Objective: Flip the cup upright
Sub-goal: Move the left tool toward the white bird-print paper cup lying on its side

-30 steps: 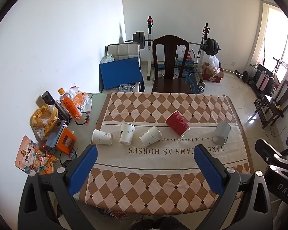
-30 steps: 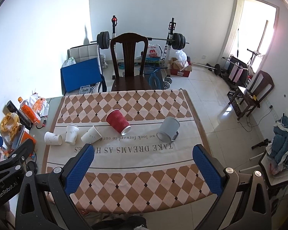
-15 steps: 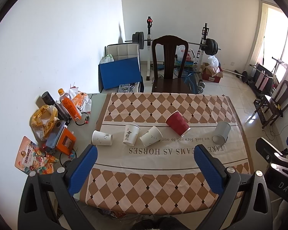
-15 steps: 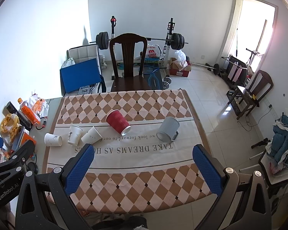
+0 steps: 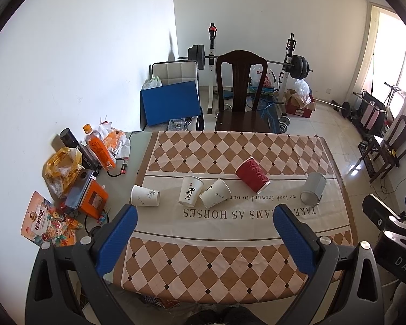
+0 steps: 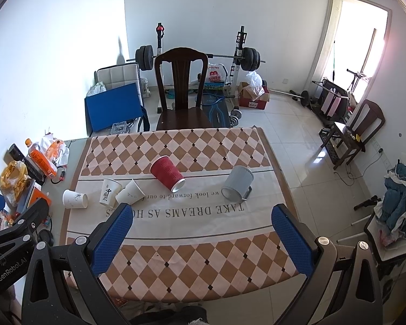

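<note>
Several cups lie on their sides in a row across the checkered tablecloth (image 5: 230, 243). From left: a white paper cup (image 5: 144, 195) (image 6: 75, 199), a white cup with black lettering (image 5: 190, 191) (image 6: 110, 192), a third white cup (image 5: 215, 193) (image 6: 130, 192), a red ribbed cup (image 5: 252, 174) (image 6: 167, 172) and a grey mug with a handle (image 5: 313, 187) (image 6: 237, 183). My left gripper (image 5: 205, 233) is open and empty, high above the table's near edge. My right gripper (image 6: 200, 233) is open and empty, likewise held back from the cups.
Left of the cloth lie an orange bottle (image 5: 98, 147), a yellow bag (image 5: 61, 166), an orange box (image 5: 90, 199) and snack packets (image 5: 44, 223). A dark wooden chair (image 5: 239, 94) stands at the far side; weights and clutter fill the room behind.
The lettered white cup has rolled or turned slightly, now lying closer to the third white cup. Both grippers have stayed open and nearly still.
</note>
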Demonstrator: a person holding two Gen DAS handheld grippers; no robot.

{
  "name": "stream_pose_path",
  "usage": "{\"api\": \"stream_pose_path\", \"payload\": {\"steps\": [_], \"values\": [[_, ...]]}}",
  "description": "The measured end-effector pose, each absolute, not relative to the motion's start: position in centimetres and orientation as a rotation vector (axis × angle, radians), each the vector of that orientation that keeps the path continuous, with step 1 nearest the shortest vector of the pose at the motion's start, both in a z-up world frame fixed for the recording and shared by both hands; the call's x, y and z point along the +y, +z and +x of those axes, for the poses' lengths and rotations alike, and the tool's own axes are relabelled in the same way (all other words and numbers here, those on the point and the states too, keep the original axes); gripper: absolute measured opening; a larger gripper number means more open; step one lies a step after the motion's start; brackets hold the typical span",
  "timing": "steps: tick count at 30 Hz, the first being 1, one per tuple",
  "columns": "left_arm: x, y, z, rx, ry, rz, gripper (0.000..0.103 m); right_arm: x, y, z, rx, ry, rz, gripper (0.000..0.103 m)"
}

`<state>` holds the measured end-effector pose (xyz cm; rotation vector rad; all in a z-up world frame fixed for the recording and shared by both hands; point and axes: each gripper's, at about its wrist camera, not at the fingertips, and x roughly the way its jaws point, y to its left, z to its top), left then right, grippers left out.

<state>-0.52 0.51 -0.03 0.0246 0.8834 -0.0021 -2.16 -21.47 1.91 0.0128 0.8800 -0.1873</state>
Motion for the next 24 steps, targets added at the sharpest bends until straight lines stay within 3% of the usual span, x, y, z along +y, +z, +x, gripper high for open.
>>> {"api": "stream_pose_path", "payload": {"steps": [19,24], "values": [[-0.2,0.7,-0.4,0.888,0.005,0.025,0.103,-21.3,1.9,-2.1,0.877,-0.186,0.020,0.103],[0.6,-1.4,1.5,0.912,0.069,0.031,0.103,-21.0,1.8,-1.2,0.881,-0.182,0.041,0.103]]}}
